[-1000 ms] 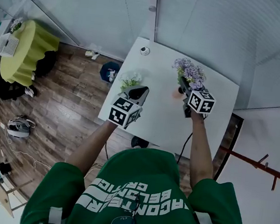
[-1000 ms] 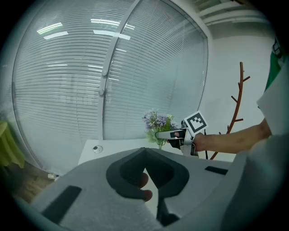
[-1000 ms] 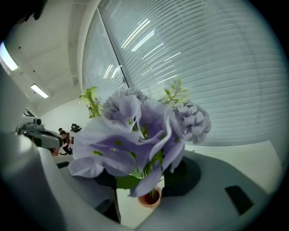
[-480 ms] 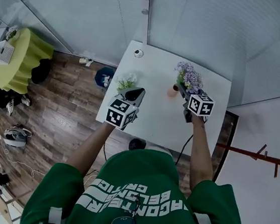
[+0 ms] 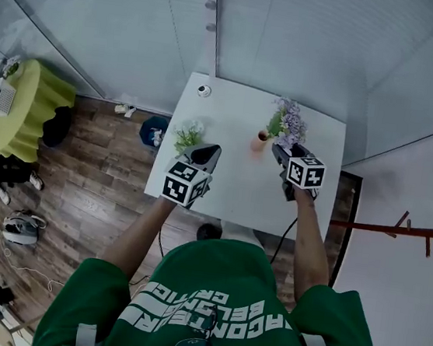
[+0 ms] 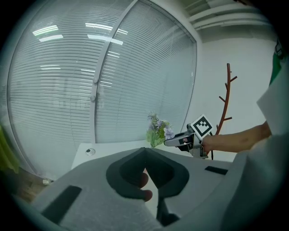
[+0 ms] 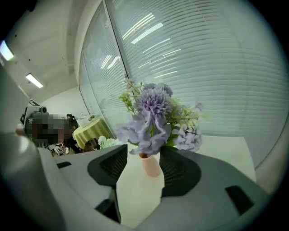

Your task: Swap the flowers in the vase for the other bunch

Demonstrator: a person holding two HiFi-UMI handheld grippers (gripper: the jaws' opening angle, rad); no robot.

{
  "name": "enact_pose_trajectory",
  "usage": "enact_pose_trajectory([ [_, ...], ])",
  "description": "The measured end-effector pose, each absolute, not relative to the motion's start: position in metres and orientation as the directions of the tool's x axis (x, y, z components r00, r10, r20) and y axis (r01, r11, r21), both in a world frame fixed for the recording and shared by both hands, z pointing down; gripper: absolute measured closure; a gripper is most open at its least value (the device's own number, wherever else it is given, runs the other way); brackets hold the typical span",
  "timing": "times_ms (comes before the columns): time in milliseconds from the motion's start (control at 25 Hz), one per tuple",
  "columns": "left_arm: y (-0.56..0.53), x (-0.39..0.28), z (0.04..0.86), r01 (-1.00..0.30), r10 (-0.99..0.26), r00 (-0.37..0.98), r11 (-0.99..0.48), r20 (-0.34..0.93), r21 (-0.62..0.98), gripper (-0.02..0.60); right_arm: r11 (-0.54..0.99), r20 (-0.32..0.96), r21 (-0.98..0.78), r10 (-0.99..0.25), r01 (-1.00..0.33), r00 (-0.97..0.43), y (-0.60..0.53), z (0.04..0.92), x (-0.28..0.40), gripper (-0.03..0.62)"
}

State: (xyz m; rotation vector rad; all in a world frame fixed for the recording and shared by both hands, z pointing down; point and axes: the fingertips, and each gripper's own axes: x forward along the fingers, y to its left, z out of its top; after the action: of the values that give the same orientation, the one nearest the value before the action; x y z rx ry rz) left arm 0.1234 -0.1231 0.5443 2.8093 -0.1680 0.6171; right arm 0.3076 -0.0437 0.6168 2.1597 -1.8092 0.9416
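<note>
While the right gripper (image 5: 277,148) (image 7: 144,151) is held above the white worktop (image 5: 239,116) (image 7: 226,146), its fingers (image 7: 180,169) are released and spread apart. The pink vase (image 5: 260,141) (image 7: 151,164) shows in the gap between them, and no contact with either pad can be seen. In the head view the vase stands upright just beyond the tips, at about ten o'clock from them. It holds the purple flowers (image 5: 289,122) (image 7: 156,113) (image 6: 158,128), which rise over the fingers toward twelve o'clock.

The left gripper (image 5: 213,147) (image 6: 145,150) hangs over the worktop's left part, and its fingers (image 6: 124,173) are clenched, tips meeting. Something pinkish shows in the hollow behind the tips; I cannot tell what it is. The white bunch (image 5: 188,133) (image 7: 106,142) lies at the worktop's left edge, just beside this gripper at about ten o'clock from its tip, well apart from the vase.

A small round fitting (image 5: 204,91) (image 6: 90,152) sits near the worktop's far left corner. A table under a yellow-green cloth (image 5: 34,99) stands on the wooden floor (image 5: 98,177) at nine o'clock.
</note>
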Motion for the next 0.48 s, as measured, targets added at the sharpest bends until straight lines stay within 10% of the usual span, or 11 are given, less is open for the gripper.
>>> enact_pose_trajectory([
  [480, -0.097, 0.116, 0.533, -0.138, -0.042, 0.925, -0.963, 0.379, 0.231, 0.578, -0.288, 0.506, -0.239, -0.852, -0.927, 0.134, 0.007, 0.582, 0.289, 0.387],
])
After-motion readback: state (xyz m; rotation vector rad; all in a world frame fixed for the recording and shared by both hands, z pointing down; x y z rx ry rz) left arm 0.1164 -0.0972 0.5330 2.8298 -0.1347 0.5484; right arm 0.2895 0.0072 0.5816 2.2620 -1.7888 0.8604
